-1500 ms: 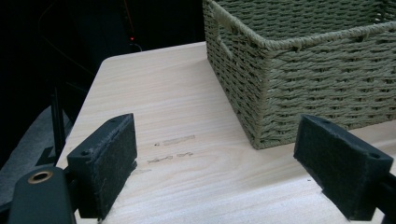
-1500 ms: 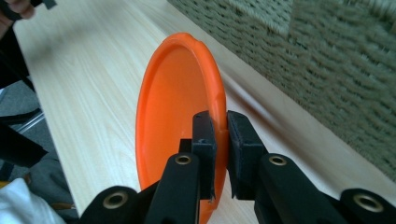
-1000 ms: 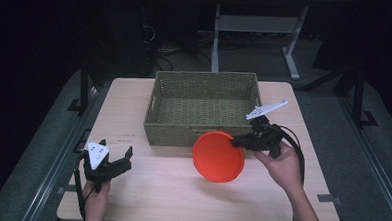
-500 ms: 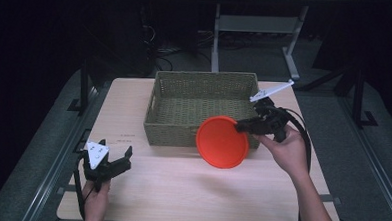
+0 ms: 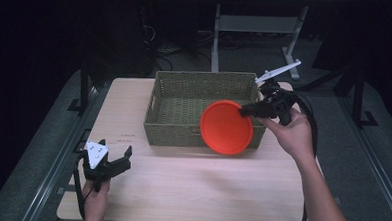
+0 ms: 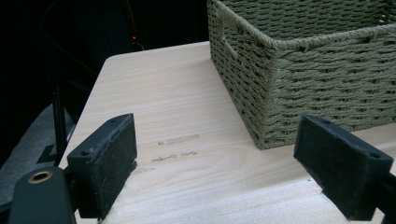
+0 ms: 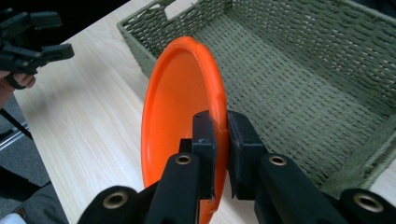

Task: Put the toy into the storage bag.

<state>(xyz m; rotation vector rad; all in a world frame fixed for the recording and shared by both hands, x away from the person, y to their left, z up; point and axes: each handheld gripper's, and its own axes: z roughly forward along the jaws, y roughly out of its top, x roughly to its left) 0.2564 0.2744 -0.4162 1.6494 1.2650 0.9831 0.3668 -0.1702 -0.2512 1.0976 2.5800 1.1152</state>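
An orange plate point(image 5: 227, 127) point(image 7: 180, 107) hangs on edge in the air, over the front right rim of a green woven basket point(image 5: 199, 108) point(image 7: 299, 79). My right gripper point(image 5: 248, 112) point(image 7: 219, 126) is shut on the plate's rim. The basket looks empty inside. My left gripper point(image 5: 114, 162) point(image 6: 224, 172) rests open near the table's front left corner, nothing between its jaws, with the basket's near corner point(image 6: 280, 88) ahead of it.
The light wooden table point(image 5: 195, 190) has bare surface in front of the basket and to its left. A metal stand point(image 5: 257, 28) and cables lie on the dark floor behind the table.
My right gripper has carried the orange plate up and back, from the table in front of the basket to over the basket's front right rim. The left gripper has stayed put.
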